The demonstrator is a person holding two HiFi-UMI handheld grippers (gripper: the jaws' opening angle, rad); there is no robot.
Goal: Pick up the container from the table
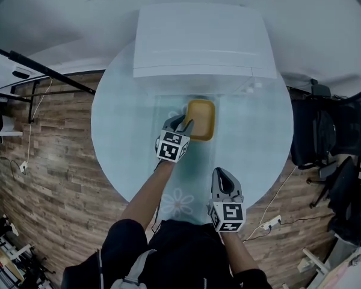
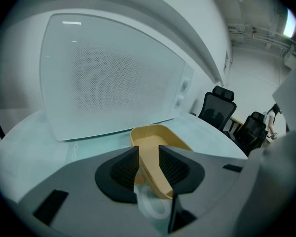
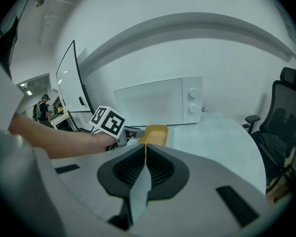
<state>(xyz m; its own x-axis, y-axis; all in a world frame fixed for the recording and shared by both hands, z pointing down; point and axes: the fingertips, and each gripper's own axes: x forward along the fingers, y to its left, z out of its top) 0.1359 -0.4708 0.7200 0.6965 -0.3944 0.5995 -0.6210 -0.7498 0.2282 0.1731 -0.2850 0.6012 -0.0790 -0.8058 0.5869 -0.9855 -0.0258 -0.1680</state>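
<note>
A shallow yellow container point(image 1: 201, 119) lies on the round pale table point(image 1: 120, 131), in front of the white microwave point(image 1: 201, 41). My left gripper point(image 1: 183, 124) is shut on the container's near left rim; in the left gripper view the yellow wall point(image 2: 150, 162) sits pinched between the two dark pads point(image 2: 124, 171). My right gripper point(image 1: 224, 181) hangs nearer to me, over the table's front edge, shut and holding nothing. From the right gripper view the container point(image 3: 154, 134) shows beyond my closed jaws, with the left gripper point(image 3: 133, 132) on it.
The microwave point(image 2: 108, 78) stands right behind the container with its door closed. Black office chairs point(image 1: 325, 131) crowd the floor at the right. A black stand and cables point(image 1: 30, 95) are at the left. A power strip point(image 1: 271, 223) lies on the wooden floor.
</note>
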